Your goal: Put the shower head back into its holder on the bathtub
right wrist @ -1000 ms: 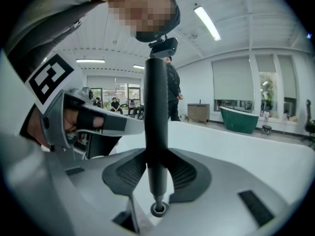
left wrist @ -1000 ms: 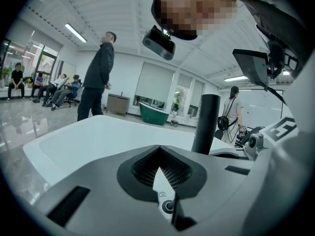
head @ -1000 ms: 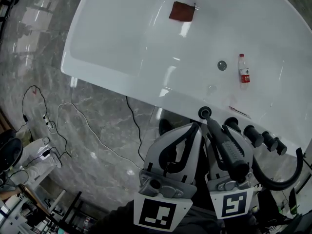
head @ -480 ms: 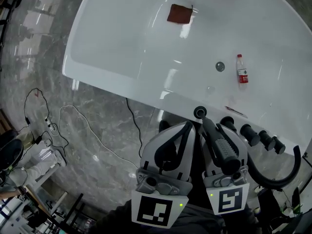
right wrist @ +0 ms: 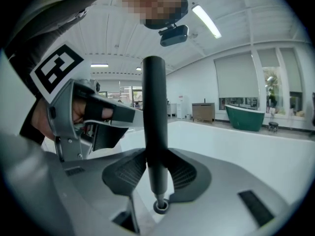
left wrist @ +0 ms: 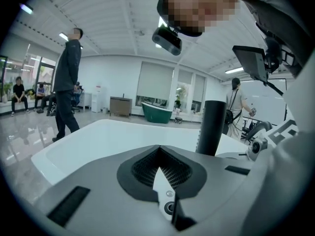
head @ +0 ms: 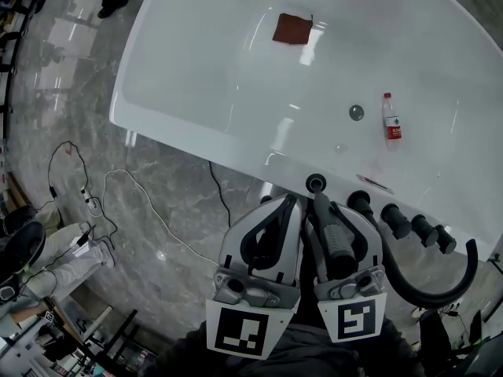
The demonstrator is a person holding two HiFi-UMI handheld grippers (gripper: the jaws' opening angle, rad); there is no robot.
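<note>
Head view: The white tub (head: 196, 77) stands on a marble floor (head: 157, 179). On the tub bottom lie a brown cloth (head: 292, 29), a drain (head: 356, 112) and a bottle (head: 391, 121) on its side just beside the drain. The holder (head: 315, 183), a dark ring, sits on the near rim, with four black knobs (head: 394, 220) in a row to its right. The right gripper (head: 332, 214) has the black shower head (head: 336, 240) clamped lengthwise between its jaws, forward end at the holder. A black hose (head: 440, 293) curves away at lower right. The left gripper (head: 284, 204) is just beside the right one, over the rim. A thin cable (head: 149, 210) trails across the floor.

Left gripper view: Left gripper (left wrist: 158, 167) jaws are pressed together, pads meeting, with nothing between them. The shower head (left wrist: 210, 127) rises to the right, outside these jaws. The tub (left wrist: 88, 141) lies beyond. A person (left wrist: 66, 82) stands on the far side, and a green tub (left wrist: 157, 111) is in the background.

Right gripper view: Right gripper (right wrist: 155, 173) jaws are closed on the shower head (right wrist: 155, 117), one pad on each side of its handle. The narrow end meets the holder (right wrist: 160, 207). Whether it is seated inside cannot be told. The left gripper (right wrist: 86, 117), with a hand in its grip, is to the left. The tub (right wrist: 246, 146) lies beyond.
</note>
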